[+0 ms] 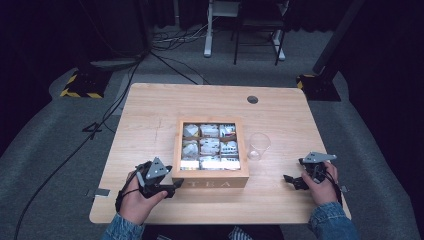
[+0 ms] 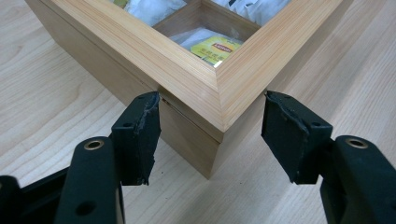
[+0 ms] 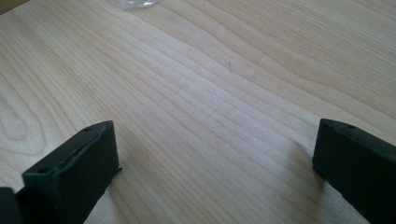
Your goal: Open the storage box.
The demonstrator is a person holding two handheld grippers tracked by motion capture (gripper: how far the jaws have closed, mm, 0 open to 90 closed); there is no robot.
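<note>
pale wood tea box point(image 1: 210, 176), black tool point(image 2: 212, 135)

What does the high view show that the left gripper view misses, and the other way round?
The high view takes in the whole light wooden table, the clear plastic cup, the right gripper, and the word TEA on the front of the square wooden tea box.

The left gripper view shows, close up, the left gripper with its jaws open astride the box's corner at the lid seam, and a yellow tea-bag label.

Both show the box, its white tea bags and the tabletop.
</note>
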